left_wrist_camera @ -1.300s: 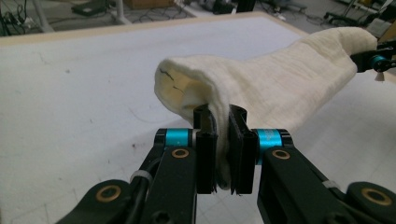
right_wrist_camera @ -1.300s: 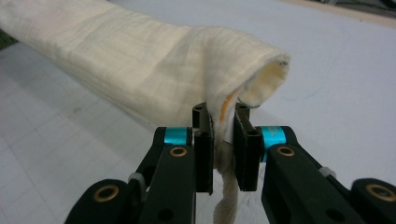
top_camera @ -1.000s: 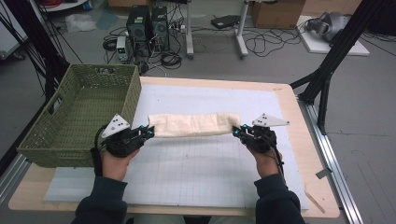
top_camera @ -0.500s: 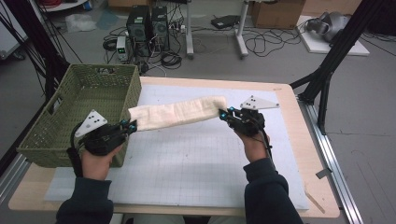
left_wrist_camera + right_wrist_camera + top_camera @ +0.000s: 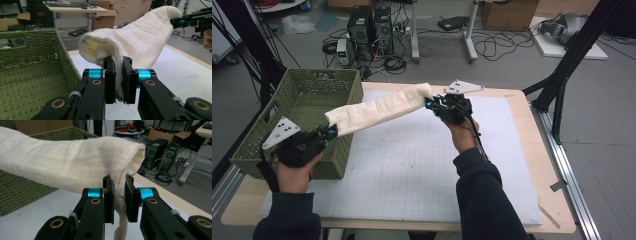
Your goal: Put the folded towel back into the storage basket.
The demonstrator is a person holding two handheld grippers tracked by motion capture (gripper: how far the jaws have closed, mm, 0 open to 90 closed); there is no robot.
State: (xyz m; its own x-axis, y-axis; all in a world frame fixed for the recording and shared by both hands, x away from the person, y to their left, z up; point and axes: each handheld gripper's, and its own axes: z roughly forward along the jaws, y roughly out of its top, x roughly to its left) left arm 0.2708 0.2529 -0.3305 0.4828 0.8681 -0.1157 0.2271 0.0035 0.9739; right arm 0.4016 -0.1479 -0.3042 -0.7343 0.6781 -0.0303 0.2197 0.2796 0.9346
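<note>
One rolled cream towel [image 5: 379, 109] is held clear of the surface [image 5: 522, 155], stretched between two claws. Its lower end is pinched by the left claw [image 5: 331, 132], which is seen just above the near right corner of the one green woven basket [image 5: 297, 100]; in the left gripper view the jaws are closed narrowly on a fold of the cloth [image 5: 117, 72], with the basket wall [image 5: 30, 62] alongside. The upper end is gripped by the right claw [image 5: 430, 103], raised over the far middle of the surface; in the right gripper view the jaws are clamped on the towel's edge [image 5: 119, 187], a twisted strand hanging below them. The towel slopes upward from the left hand [image 5: 294, 170] to the right hand [image 5: 462, 132]. Both forearms are extended from the near edge, the right one lifted higher and reaching further forward. One white gridded mat [image 5: 422, 170] is spread across the surface beneath.
</note>
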